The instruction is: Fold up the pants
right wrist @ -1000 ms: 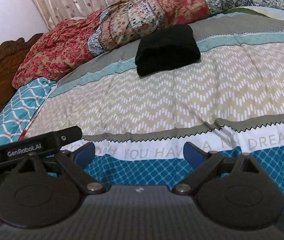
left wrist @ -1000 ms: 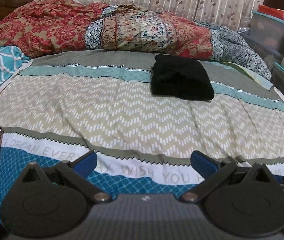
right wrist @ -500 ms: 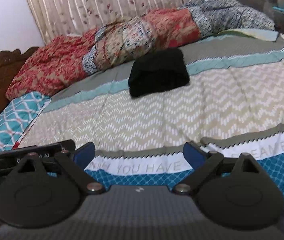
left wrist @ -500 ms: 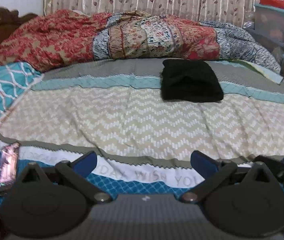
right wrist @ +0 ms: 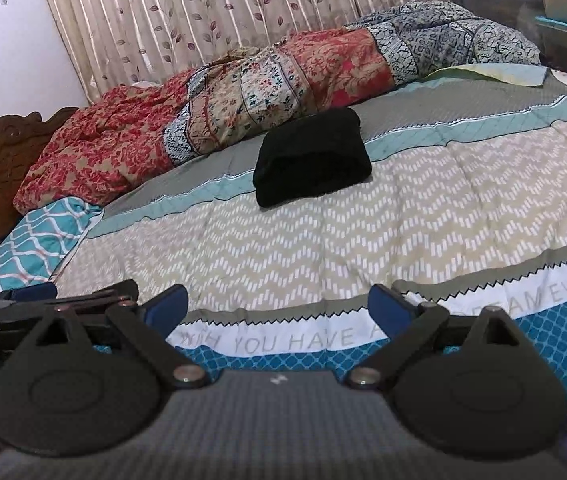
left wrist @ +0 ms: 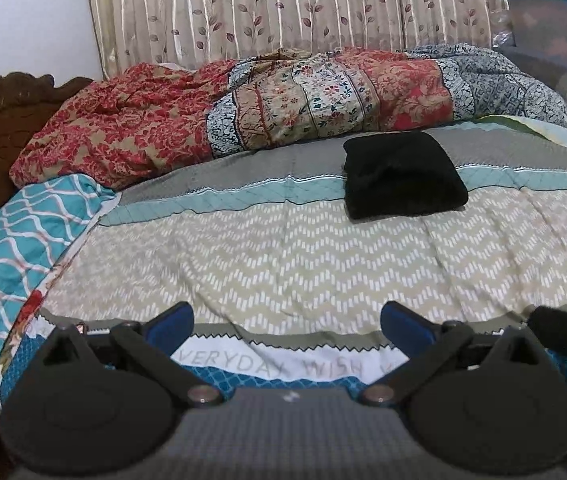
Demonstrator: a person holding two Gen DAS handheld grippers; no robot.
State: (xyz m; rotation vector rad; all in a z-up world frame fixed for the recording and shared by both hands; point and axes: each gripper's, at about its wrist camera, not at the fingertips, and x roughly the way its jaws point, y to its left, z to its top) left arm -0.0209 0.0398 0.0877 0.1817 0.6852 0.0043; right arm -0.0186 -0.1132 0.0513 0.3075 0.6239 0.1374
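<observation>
From the left wrist camera, the left gripper [left wrist: 286, 318] hangs over the near edge of the bed [left wrist: 283, 264], its blue-tipped fingers [left wrist: 171, 320] spread wide apart with nothing between them. The pants [left wrist: 401, 174] lie well beyond, a black bundle already doubled into a squat block, resting on the far part of the bed where the grey and pale blue stripes run across. They sit ahead and to the right of the line this gripper points along, just in front of the heaped red patterned quilt [left wrist: 203, 120]. Their longer side seems to run left to right, though the fisheye bends it and I would not swear to that. At the far right edge of this view a dark piece of the other gripper shows.

From the right wrist camera, the right gripper [right wrist: 277, 306] also sits at the near edge of the bed [right wrist: 363, 240], fingers [right wrist: 389, 308] held wide apart and empty. Here the pants [right wrist: 311, 160] lie almost straight ahead, only a shade right of centre, again far off and touching neither gripper. A rounded fold faces the camera on the near side.

Judging by that, the right gripper has the straighter path; the left would have to swing across to the right. Both are well apart from the cloth, so any further fold calls for a long forward reach first.
</observation>
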